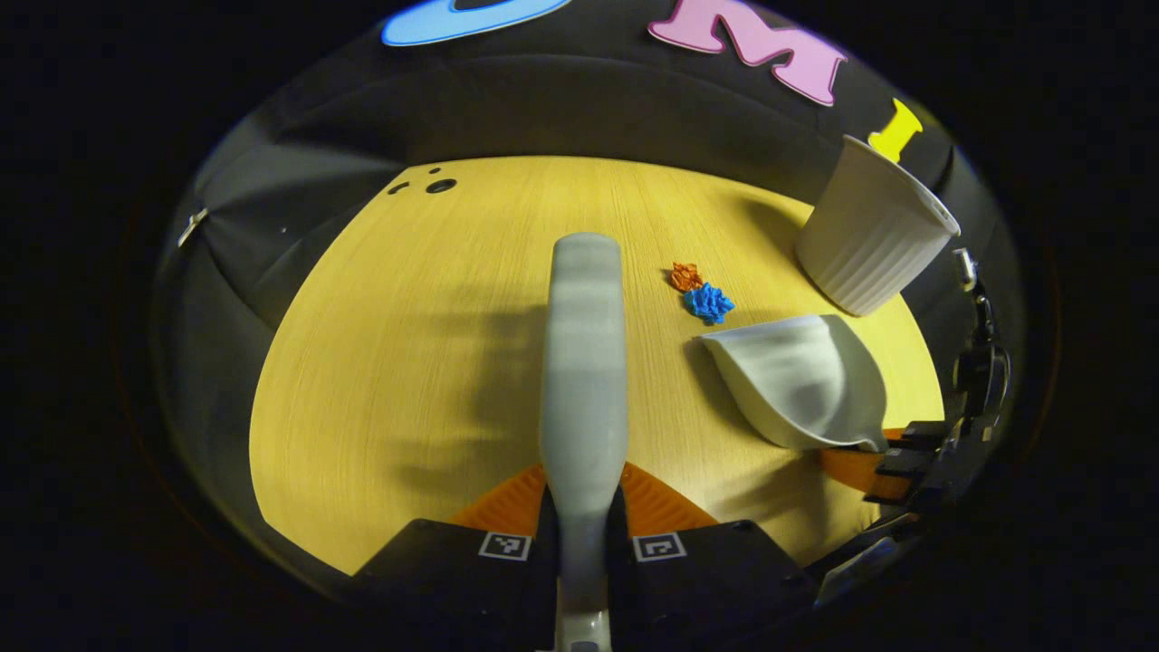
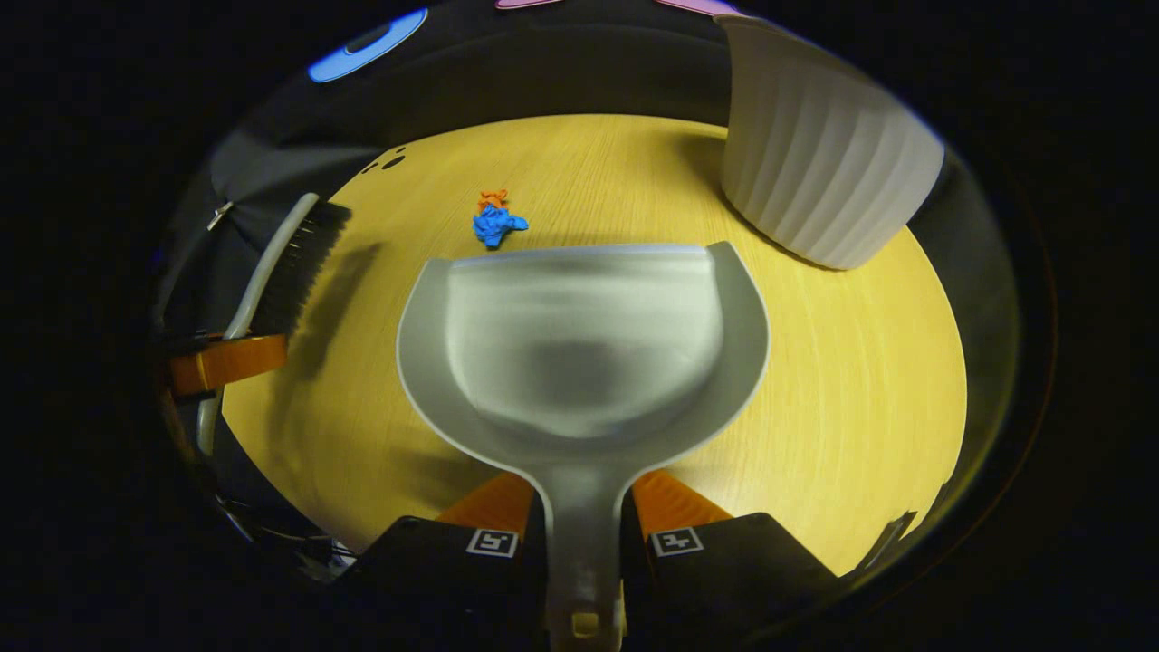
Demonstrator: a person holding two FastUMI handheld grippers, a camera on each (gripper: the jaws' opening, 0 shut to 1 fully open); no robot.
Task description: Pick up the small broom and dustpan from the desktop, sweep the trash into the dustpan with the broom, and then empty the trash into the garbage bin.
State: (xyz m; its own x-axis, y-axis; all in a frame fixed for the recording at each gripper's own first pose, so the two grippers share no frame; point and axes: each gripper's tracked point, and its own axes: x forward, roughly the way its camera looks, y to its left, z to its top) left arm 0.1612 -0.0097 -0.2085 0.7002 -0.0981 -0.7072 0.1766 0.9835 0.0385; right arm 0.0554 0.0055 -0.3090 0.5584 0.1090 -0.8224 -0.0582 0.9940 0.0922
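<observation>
My left gripper (image 1: 584,516) is shut on the handle of the small grey broom (image 1: 584,362), which points away over the yellow desktop (image 1: 407,362). From the right gripper view the broom (image 2: 294,258) shows its black bristles at the left. My right gripper (image 2: 584,525) is shut on the handle of the grey dustpan (image 2: 584,344), held above the desk with its mouth facing away. The dustpan (image 1: 801,380) lies right of the broom in the left gripper view. Blue crumpled trash (image 2: 496,225) and an orange scrap (image 2: 493,197) lie just beyond the pan's lip; the blue trash (image 1: 708,302) and orange scrap (image 1: 685,275) touch each other.
A white ribbed garbage bin (image 2: 815,172) stands at the desk's far right corner, close to the dustpan; the same bin (image 1: 869,226) is at the right in the left gripper view. Small dark holes (image 1: 441,186) mark the desk's far left. The black cloth wall rises behind.
</observation>
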